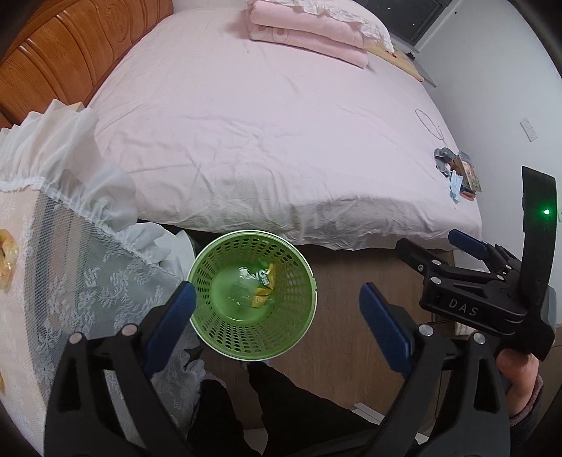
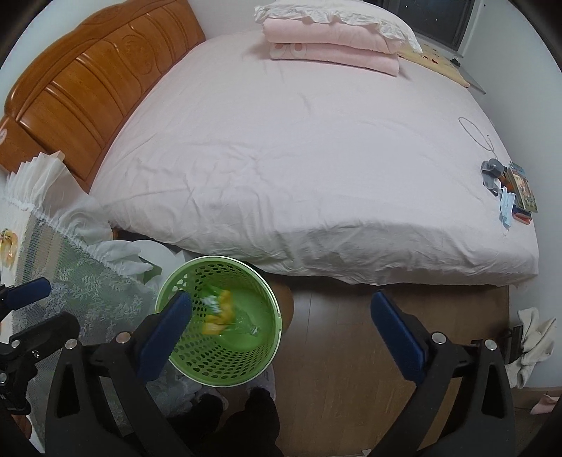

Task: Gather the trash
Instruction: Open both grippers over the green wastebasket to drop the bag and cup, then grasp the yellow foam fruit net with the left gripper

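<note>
The right gripper (image 1: 453, 251) carries the raised letters "DAS" on its black body in the left wrist view; a green light glows on the black upright behind it; the hand (image 1: 520, 383) holding it shows at the right edge. The wrapper (image 1: 263, 284) in the bin (image 1: 305, 281) is yellow with white lettering, crumpled, of which only an "0" reads clearly; it lies on the bin floor beside a clear plastic piece (image 1: 239, 291); the right wrist view shows the same wrapper (image 2: 219, 313) only as a yellow blur.

The left gripper (image 1: 277, 327) hangs over the bin with jaws wide open, nothing between the pads; the right gripper (image 2: 281, 337) is likewise wide open and empty, its left finger (image 2: 165, 337) over the bin (image 2: 260, 365) rim and its right finger over bare wood floor (image 2: 333, 351).

The bin stands on the floor, close under the bed's (image 2: 298, 158) near edge, with a lace-covered stand (image 1: 70, 267) to its left; floor to the right of the bin is open. Small clutter (image 1: 456, 175) sits at the bed's right edge; folded pink bedding (image 1: 309, 31) at the far edge. Only the right wrist view shows a rag (image 2: 530, 344) on the floor by the wall, and the left gripper (image 2: 21, 306) at its left edge.
</note>
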Tool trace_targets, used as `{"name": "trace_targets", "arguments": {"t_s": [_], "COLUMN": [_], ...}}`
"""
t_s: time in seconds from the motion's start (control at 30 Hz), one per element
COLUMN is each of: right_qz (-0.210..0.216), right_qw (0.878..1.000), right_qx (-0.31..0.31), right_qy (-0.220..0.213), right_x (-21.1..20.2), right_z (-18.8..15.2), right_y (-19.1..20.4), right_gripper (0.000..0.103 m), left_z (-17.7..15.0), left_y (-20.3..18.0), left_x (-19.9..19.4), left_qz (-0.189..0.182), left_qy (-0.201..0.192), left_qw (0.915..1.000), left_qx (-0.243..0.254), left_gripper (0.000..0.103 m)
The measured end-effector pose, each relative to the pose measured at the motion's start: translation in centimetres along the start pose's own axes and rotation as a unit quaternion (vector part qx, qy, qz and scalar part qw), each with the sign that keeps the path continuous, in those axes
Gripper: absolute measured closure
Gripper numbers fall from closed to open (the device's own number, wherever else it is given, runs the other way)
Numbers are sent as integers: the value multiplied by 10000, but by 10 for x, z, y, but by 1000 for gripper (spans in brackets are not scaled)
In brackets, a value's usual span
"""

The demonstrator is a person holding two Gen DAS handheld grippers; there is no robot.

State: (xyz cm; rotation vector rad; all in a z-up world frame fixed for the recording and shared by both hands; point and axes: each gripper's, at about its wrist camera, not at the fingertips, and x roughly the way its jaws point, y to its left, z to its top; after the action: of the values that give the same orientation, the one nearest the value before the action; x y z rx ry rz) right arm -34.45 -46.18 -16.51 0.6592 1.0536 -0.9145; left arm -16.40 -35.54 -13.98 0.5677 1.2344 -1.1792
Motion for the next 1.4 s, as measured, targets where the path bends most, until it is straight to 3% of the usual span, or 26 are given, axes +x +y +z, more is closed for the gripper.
{"name": "trace_targets", "arguments": {"t_s": [0.1, 0.23, 0.33, 0.5, 0.7, 0.93, 1.1, 1.4], "right_qz": [38, 178, 344, 794, 1403, 1885, 2005, 1908], "right_qw": [10000, 9997, 9983, 9906, 9706, 9478, 9394, 9430], "right_qx": [-21, -148, -378, -866, -1706, -2396, -2637, -2641], "right_qy": [-7, -110, -297, -695, -959, -941, -885, -681], "right_x": [-1, -11, -27, -62, -91, -109, -113, -105], "right_z": [1, 7, 15, 23, 21, 7, -6, -16], "right_y": [7, 25, 49, 99, 179, 254, 283, 295], "right_gripper": [2, 2, 2, 2, 2, 2, 2, 2], "left_z": [0, -5, -17, -51, -111, -169, -183, -169], "left_y": [10, 33, 57, 100, 155, 205, 218, 237], "left_x": [-20, -68, -110, -171, -214, -224, -219, -188], "left_qz": [262, 651, 1028, 1781, 2460, 2590, 2617, 2578], "left_qy": [-294, -974, -1506, -2120, -2283, -2209, -2113, -1804], "left_qw": [9992, 9927, 9815, 9546, 9226, 8956, 8912, 9037], "left_qx": [-84, -301, -591, -1101, -1900, -2865, -3044, -2904], "left_gripper": [13, 10, 8, 8, 8, 8, 8, 8]}}
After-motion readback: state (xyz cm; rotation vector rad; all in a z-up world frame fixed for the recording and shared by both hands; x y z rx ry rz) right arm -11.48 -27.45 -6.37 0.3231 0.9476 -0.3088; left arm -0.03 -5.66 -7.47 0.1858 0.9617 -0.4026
